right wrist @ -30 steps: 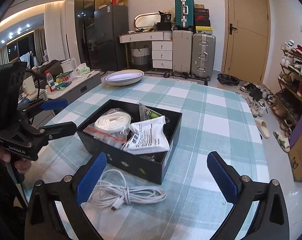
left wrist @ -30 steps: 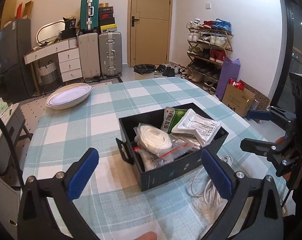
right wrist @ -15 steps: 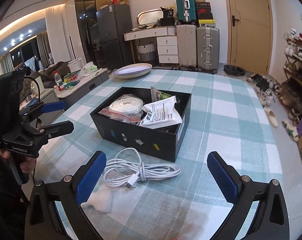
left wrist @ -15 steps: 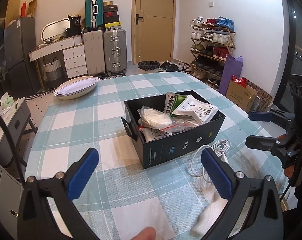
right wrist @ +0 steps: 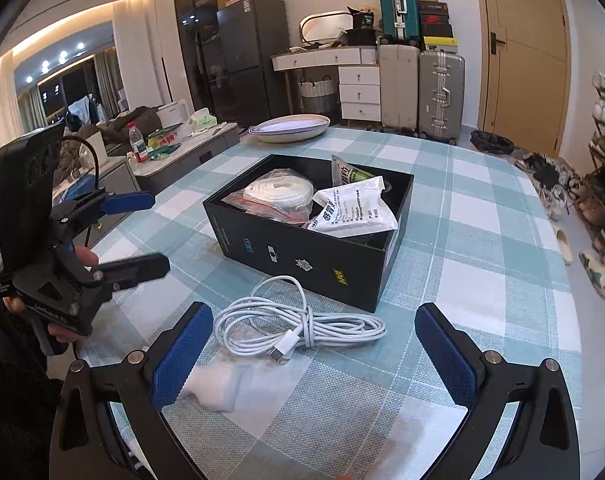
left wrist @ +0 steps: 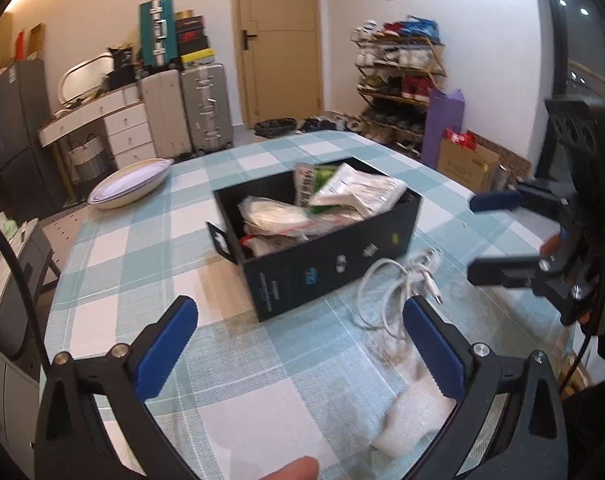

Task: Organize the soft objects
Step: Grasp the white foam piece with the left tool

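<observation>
While both grippers gape: one box [right wrist: 302, 248], one cable [right wrist: 298, 326], one foam sheet [right wrist: 214, 386].

Black box [right wrist: 302, 252]: open-topped, rectangular, small stickers on its near wall; centre of the right wrist view, on the checked cloth, turned at an angle.
Bagged white roll [right wrist: 280, 194]: coiled white material in a clear zip bag with a red strip; left half of the box.
White printed pouch [right wrist: 352, 212]: crumpled, black text; right half of the box, leaning above the rim.
Green-and-white packet [right wrist: 348, 174]: upright behind the pouch, at the far wall.
White cable [right wrist: 302, 326]: loosely coiled and tied; lower centre, just beside the box's near wall.
White foam piece [right wrist: 218, 386]: soft, rumpled; lower left, near the cable, outside the box.
</observation>
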`<action>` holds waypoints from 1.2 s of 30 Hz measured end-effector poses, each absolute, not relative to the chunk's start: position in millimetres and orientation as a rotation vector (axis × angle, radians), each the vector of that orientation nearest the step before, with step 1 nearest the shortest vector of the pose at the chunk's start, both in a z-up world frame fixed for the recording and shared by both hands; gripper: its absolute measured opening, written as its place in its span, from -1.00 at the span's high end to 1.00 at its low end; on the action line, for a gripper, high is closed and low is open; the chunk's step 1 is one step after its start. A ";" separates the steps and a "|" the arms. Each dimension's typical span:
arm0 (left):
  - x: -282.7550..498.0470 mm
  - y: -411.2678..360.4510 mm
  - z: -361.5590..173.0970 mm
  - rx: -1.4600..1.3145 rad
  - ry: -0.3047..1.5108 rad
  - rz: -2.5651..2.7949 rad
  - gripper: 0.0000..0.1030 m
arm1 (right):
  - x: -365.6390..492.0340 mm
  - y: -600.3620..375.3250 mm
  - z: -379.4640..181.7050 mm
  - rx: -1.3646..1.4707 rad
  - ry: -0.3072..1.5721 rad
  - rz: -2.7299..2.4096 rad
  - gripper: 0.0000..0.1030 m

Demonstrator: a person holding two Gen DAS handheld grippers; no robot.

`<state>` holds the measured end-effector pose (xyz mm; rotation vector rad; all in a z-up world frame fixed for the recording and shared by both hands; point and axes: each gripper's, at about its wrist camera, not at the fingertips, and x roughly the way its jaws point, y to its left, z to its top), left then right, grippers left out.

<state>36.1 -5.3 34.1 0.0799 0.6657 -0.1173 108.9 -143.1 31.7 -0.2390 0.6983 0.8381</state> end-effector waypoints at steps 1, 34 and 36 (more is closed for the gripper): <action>35.8 -8.9 32.5 0.095 0.677 -0.136 -1.00 | 108.6 -142.8 32.1 -0.239 0.694 0.836 -0.99; 23.1 -59.2 -10.9 0.254 0.895 -0.394 -1.00 | 126.2 -146.7 13.8 -0.194 0.788 0.789 -0.99; 22.9 -59.3 -12.2 0.247 0.904 -0.393 -0.97 | 126.6 -147.0 13.0 -0.194 0.791 0.785 -0.99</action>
